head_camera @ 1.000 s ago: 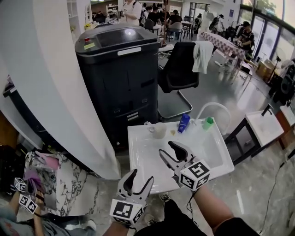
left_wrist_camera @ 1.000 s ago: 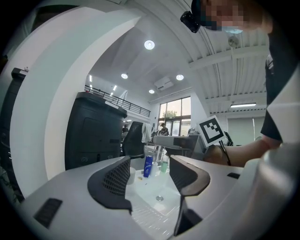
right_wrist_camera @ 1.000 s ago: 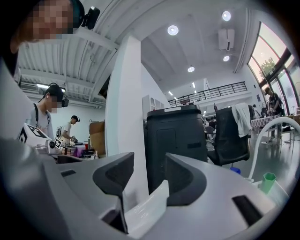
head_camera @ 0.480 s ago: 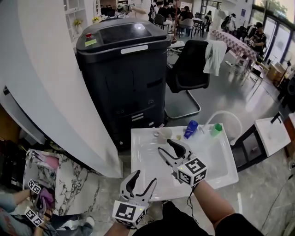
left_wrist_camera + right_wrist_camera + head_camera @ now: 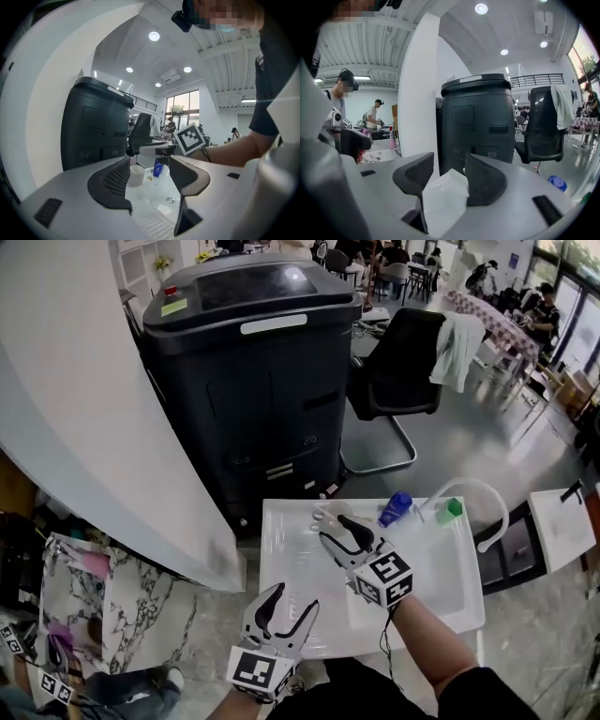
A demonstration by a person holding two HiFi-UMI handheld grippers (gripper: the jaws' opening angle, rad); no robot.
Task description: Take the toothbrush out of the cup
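Note:
A pale cup (image 5: 323,512) stands at the back left of the white basin (image 5: 309,634); in the left gripper view the cup (image 5: 136,175) shows between the jaws, far off. I cannot make out a toothbrush in it. My right gripper (image 5: 337,532) is open, its tips just in front of the cup and partly covering it. In the right gripper view the right gripper (image 5: 448,165) frames only a white corner of the basin (image 5: 443,199). My left gripper (image 5: 289,601) hangs open over the basin's front edge, and in its own view the left gripper (image 5: 150,180) holds nothing.
A blue bottle (image 5: 396,507) and a green-capped bottle (image 5: 450,510) stand along the basin's back rim by a white curved tube (image 5: 469,488). A large black machine (image 5: 248,381) rises behind, a black chair (image 5: 398,371) to its right. A white wall (image 5: 84,427) and marble counter (image 5: 141,615) lie left.
My right gripper has moved up and left across the basin, closing in on the cup. The left gripper has stayed at the front edge. Both remain open.

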